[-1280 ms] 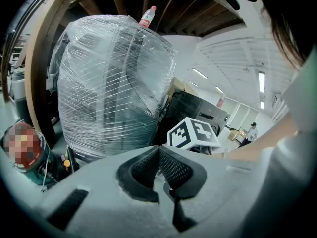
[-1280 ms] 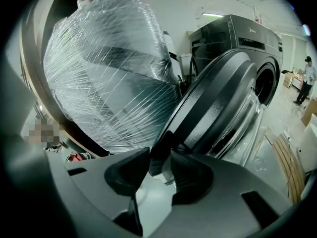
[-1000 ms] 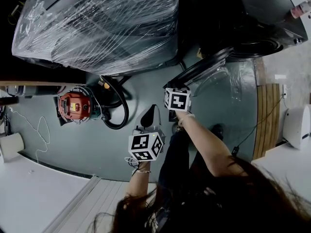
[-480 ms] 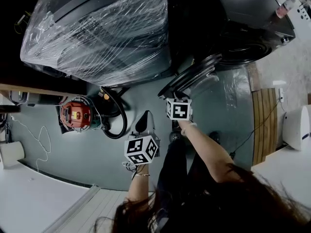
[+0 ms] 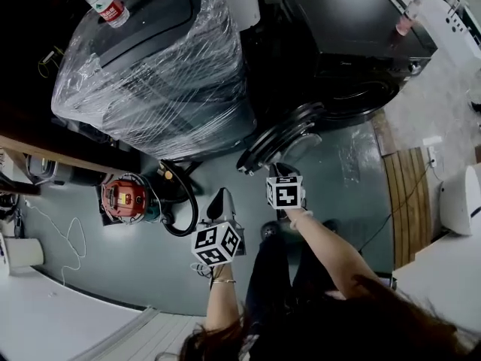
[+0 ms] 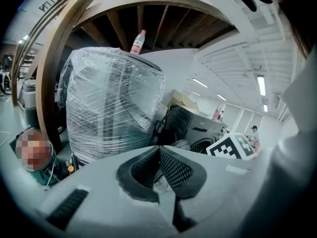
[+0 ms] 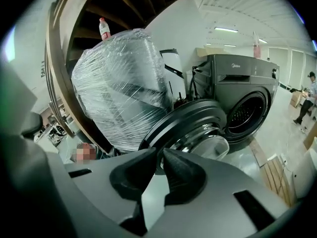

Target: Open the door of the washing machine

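The door (image 5: 282, 138) hangs wide open off the washer (image 5: 353, 43). The right gripper (image 7: 160, 152) sits near it, its jaws just closing to a narrow gap with nothing between. The left gripper (image 6: 158, 148) has its jaws together, empty.

Glossy grey-green floor (image 5: 338, 164), seen from above. Upper left: a large dark appliance wrapped in clear plastic film (image 5: 158, 74) stands on it. Just right of this stands a dark grey front-loading washing machine (image 5: 353, 36), its round black door (image 5: 279, 138) swung open over the floor. Below the wrapped appliance: a red canister vacuum cleaner (image 5: 126, 200) with a black looped hose (image 5: 188, 201) beside it. Left edge: a thin white cable (image 5: 60, 228) lying in loose curves, near a white cylindrical object (image 5: 19, 253). Right: a strip of brown wooden slats (image 5: 409, 194) laid flat, a thin black cable (image 5: 383, 216) trailing beside it, and a white rounded object (image 5: 458, 198) at the frame edge, too cropped to identify.
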Available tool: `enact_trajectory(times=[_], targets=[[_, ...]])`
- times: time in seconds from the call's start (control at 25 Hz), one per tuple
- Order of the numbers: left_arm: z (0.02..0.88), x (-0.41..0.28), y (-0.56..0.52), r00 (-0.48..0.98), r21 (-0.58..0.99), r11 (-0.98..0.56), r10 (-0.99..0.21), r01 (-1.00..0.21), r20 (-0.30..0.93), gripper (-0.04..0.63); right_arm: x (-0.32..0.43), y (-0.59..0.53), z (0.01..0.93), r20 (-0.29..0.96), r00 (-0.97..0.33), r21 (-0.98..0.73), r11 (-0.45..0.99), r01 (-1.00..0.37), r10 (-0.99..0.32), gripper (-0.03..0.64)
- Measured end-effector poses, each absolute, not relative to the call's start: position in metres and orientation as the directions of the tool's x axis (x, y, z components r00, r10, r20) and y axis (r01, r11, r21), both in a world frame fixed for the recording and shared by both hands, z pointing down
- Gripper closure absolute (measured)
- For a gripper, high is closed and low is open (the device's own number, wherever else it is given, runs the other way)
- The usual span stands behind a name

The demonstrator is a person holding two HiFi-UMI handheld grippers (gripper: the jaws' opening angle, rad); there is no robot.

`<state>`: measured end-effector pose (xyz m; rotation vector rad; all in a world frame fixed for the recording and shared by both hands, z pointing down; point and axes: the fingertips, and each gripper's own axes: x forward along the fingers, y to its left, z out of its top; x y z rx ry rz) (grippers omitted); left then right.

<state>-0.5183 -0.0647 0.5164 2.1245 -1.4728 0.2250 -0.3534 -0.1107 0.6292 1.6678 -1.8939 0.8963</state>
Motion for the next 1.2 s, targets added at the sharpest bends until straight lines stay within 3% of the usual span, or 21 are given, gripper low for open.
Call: enact_trajectory(times=[1.2], targets=[[0.395, -0.308, 0.0, 0.55, 0.238, -0.496, -0.767, -0.835, 0.331, 0.581, -0.178, -0.005, 0.442, 0.507, -0.189, -0.109, 0.155, -0.982, -0.841, 0.609]])
